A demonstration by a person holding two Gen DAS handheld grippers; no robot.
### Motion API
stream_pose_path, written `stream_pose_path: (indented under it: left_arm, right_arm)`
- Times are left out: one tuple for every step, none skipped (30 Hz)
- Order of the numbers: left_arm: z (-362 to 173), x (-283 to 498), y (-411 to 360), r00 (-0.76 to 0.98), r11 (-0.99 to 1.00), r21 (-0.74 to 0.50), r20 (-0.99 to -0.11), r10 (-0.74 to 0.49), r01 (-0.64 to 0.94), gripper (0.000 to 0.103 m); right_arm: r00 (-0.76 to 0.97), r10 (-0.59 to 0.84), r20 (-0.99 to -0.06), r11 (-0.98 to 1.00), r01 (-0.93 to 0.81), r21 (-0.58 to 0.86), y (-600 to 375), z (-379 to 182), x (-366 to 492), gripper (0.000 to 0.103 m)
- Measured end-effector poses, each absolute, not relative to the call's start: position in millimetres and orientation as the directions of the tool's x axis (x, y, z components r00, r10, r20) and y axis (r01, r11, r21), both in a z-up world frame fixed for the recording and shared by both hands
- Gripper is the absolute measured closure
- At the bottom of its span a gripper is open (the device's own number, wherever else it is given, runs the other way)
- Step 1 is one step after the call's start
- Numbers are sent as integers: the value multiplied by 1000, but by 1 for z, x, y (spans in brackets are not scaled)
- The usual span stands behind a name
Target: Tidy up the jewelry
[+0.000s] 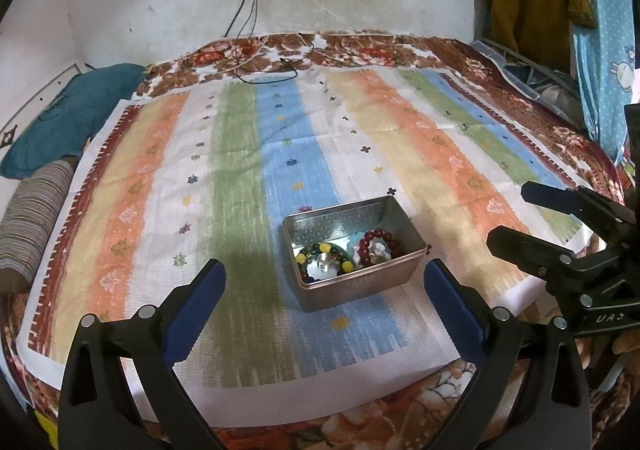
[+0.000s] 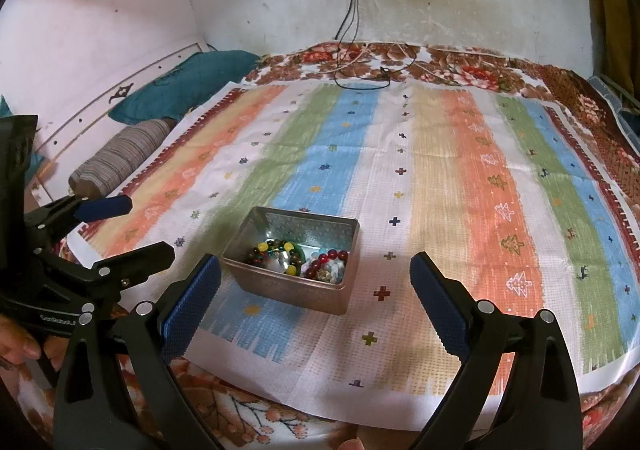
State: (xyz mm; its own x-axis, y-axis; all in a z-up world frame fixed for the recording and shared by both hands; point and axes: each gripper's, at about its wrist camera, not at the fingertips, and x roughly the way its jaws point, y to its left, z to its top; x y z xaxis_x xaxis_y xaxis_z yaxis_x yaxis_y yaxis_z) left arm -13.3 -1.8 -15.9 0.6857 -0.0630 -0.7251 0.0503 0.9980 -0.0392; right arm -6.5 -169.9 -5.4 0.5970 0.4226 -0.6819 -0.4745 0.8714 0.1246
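Two views: left wrist first, then right wrist.
Left wrist, tin: rectangular silver metal tin [image 1: 354, 256] sits lidless on the striped multicolour cloth [image 1: 240, 169] spread over the bed, near the cloth's front edge.
Left wrist, jewelry: beaded bracelets [image 1: 344, 254] heaped inside the tin, dark red and mixed colours.
Left wrist, left hand-held gripper [image 1: 325, 282]: blue-padded fingers spread wide, holding nothing, just before the tin.
Left wrist, right hand-held gripper [image 1: 510, 213]: seen from the side at the right edge, fingers apart, empty.
Right wrist, tin [image 2: 292, 262]: just ahead, left of centre, bracelets [image 2: 300, 256] within.
Right wrist, right hand-held gripper [image 2: 316, 282]: spread wide, empty.
Right wrist, left hand-held gripper [image 2: 148, 223]: at the left edge, fingers apart, empty.
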Motion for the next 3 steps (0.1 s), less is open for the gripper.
stream_pose_path:
  left_arm:
    - [-16,-14,-2,688,998,-39,-723,-64,52,6]
    - [-16,-14,-2,689,998,-39,-722,-64,52,6]
    - [-16,-15,-3,690,998,-38,-721,-64,53,6]
  right_arm:
    - [597,423,-682,871,-475,124,-170,-5,-7,7]
    - [598,423,-681,871,-475,124,-170,-5,-6,7]
    - [597,423,-682,871,-475,124,-170,-5,-6,7]
